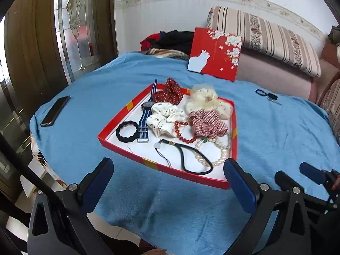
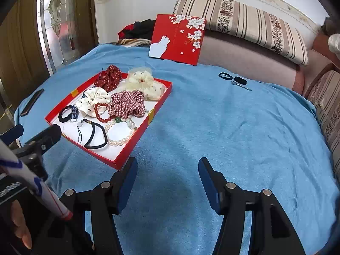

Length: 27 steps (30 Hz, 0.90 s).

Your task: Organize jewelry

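A red tray (image 1: 112, 122) (image 2: 136, 142) with a white floor lies on the blue cloth. It holds several scrunchies, a striped-strap watch (image 1: 146, 110), a red bead bracelet (image 1: 184, 138) (image 2: 102, 119), a pearl necklace (image 1: 223, 155) (image 2: 121, 142) and a black cord band (image 1: 191, 165) (image 2: 95, 138). My left gripper (image 1: 169, 162) (image 2: 36, 130) hangs open just before the tray's near rim, holding nothing. My right gripper (image 2: 168, 161) (image 1: 297, 172) is open over bare cloth beside the tray's near right corner, nothing between its fingers.
A red lid with a white cat (image 1: 214, 53) (image 2: 177, 39) leans on the striped sofa cushion (image 2: 244, 21) at the back. A dark phone (image 1: 55, 110) lies left of the tray. A black hair tie and keys (image 2: 233, 79) lie at the far right.
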### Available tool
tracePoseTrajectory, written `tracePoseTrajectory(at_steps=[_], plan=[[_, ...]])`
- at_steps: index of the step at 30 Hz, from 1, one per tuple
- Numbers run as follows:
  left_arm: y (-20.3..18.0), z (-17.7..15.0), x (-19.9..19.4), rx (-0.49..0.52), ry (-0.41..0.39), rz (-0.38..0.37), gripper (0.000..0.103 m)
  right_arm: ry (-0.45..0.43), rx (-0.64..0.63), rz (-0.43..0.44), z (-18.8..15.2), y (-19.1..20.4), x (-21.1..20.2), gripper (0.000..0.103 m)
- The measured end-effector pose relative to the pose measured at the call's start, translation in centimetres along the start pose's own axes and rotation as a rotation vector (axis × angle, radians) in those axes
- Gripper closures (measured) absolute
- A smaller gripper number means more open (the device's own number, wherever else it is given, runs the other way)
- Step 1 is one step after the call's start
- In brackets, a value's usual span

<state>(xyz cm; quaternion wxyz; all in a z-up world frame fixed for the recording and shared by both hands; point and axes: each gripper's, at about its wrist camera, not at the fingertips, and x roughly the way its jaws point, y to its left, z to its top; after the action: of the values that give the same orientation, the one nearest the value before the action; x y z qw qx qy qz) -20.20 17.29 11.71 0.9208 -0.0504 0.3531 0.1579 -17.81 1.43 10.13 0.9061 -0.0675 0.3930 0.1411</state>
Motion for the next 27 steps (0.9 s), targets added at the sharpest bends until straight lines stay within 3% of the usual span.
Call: tracePoseTrajectory(at_steps=[9,27], plan=[[2.0,-0.4,2.6,-0.061,0.067,-0.037,0.0,0.031,-0.033,-0.013,0.8,1.7,2.0,0.039],[3.3,-0.9,3.7,-0.1,0.098,-0.033,0.0,0.048,-0.066,-0.035,1.4,3.2,3.7,0.036]])
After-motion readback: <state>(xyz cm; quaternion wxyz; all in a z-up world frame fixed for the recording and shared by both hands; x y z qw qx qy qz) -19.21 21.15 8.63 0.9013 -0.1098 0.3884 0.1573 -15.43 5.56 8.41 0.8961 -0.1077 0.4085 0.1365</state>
